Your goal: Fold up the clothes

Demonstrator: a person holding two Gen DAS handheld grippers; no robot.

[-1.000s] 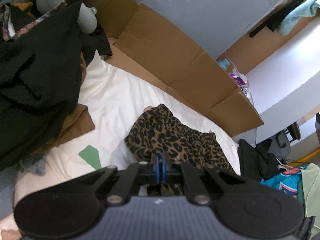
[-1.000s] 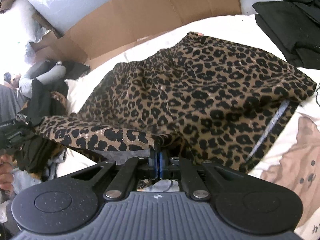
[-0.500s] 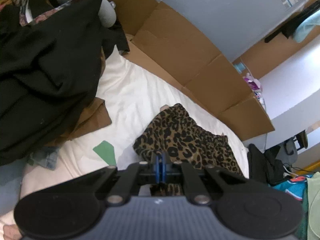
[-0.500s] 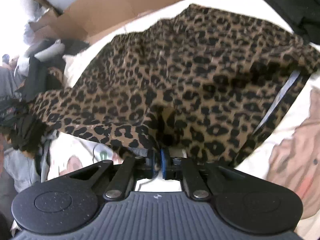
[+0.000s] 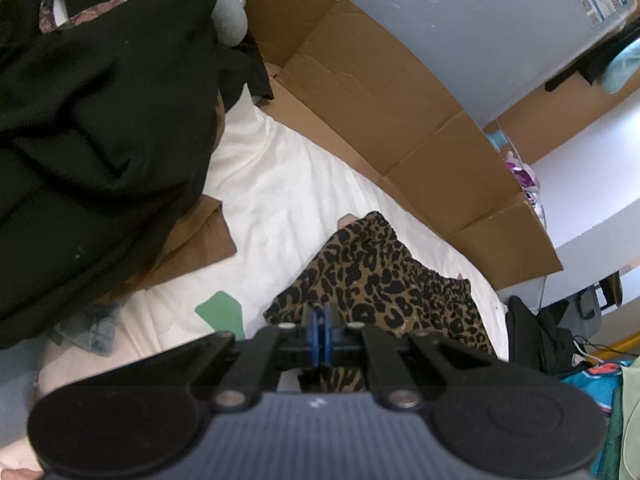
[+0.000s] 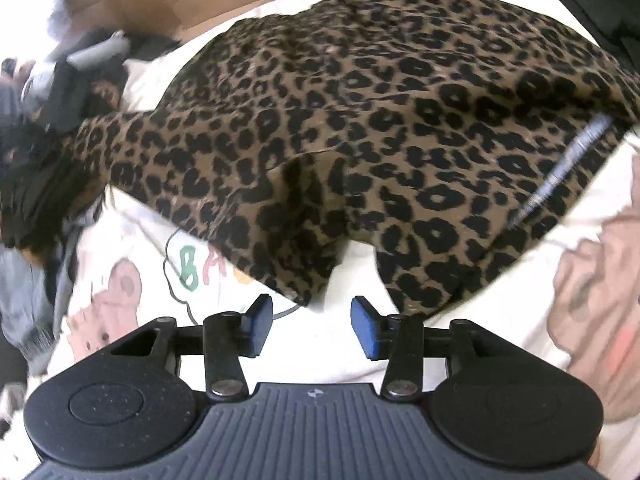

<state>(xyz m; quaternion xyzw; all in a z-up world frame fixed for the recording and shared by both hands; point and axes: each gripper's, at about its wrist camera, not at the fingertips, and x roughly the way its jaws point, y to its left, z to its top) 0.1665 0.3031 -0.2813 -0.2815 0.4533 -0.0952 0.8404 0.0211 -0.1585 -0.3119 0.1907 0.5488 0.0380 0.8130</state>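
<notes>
The left gripper, its blue pads pressed together, pinches a corner of the brown, black-spotted leopard-print garment above a white bedsheet. The right gripper hovers low with its blue pads spread wide and nothing between them, just short of the garment's near hem. The thin, wrinkled fabric lies spread across the sheet, which is printed with pink cartoon bears. A heap of black clothing and flattened brown cardboard border the bed.
</notes>
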